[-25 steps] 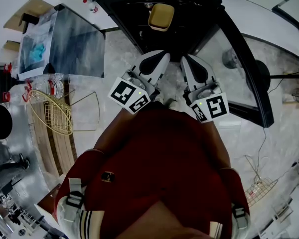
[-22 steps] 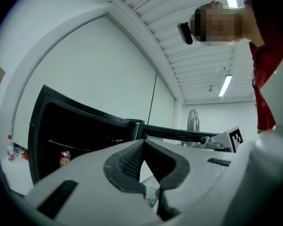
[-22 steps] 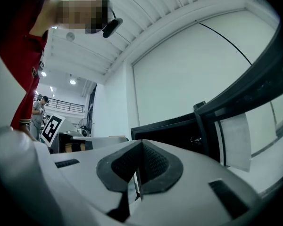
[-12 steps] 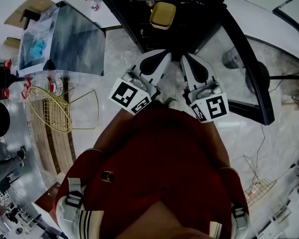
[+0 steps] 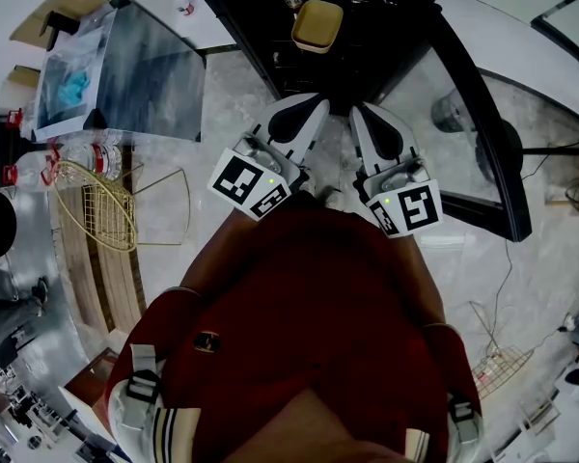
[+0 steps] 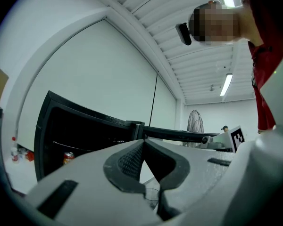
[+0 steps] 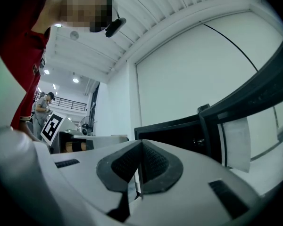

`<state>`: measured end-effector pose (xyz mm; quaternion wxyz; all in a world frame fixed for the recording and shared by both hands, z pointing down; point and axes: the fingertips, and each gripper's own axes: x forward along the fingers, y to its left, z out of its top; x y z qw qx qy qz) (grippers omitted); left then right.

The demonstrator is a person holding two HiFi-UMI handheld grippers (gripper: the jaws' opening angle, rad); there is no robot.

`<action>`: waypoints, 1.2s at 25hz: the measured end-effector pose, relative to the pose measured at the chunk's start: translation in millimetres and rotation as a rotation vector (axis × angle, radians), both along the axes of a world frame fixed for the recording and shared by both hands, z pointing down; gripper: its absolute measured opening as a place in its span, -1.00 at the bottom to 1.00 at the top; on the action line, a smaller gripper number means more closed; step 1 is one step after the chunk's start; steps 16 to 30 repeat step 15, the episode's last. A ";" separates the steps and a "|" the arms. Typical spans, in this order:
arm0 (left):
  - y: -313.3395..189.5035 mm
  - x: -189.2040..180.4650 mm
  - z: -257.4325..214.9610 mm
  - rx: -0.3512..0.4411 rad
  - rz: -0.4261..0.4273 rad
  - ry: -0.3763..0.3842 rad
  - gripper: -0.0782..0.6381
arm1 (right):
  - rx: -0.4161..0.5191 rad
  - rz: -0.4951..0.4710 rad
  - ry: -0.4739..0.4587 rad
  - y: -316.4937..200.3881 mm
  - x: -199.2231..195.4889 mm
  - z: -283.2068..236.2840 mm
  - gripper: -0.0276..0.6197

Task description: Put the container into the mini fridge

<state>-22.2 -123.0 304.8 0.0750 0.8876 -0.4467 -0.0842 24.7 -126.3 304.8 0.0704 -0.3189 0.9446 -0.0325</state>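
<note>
The mini fridge (image 5: 241, 13) stands open in front of the person (image 5: 309, 326), who wears a red top. Its door (image 5: 478, 114) is swung wide out to the fridge's right side. The container (image 5: 317, 25), a squarish yellow tub, sits inside the fridge's dark compartment, apparently on a wire shelf. It lies just behind the opening and nothing is touching it.

Both tools are held side by side just short of the fridge's opening, pointing into it and well apart from the container. The left tool (image 5: 314, 101) is closed. In the left gripper view its ribbed pads (image 6: 129, 161) meet at the tip (image 6: 142, 141) with nothing caught between them. The right tool (image 5: 359, 111) is likewise closed and empty, its pads pressed together along their front edge (image 7: 141, 142).

Seen from the left tool, the fridge (image 6: 75, 126) fills the space ahead, and a red can (image 6: 69, 157) stands low inside it toward its left wall. A fan (image 6: 195, 124) stands beyond the fridge, past the top edge of its door. From the right tool the fridge's opening (image 7: 174, 131) lies straight ahead, with the door (image 7: 254, 112) rising at its right.

Well off to the fridge's left lies a gold wire basket (image 5: 101, 215). The pale marble floor (image 5: 232, 114) runs between it and the fridge.
</note>
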 end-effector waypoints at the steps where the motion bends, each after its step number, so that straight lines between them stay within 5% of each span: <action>1: -0.3 0.2 0.8 -0.002 -0.001 0.002 -0.76 | -0.001 0.000 0.000 -0.3 0.4 0.7 -0.92; 30: -3.5 4.5 6.1 -0.025 -0.007 0.012 -0.76 | -0.010 -0.015 -0.001 -2.7 4.1 3.5 -0.92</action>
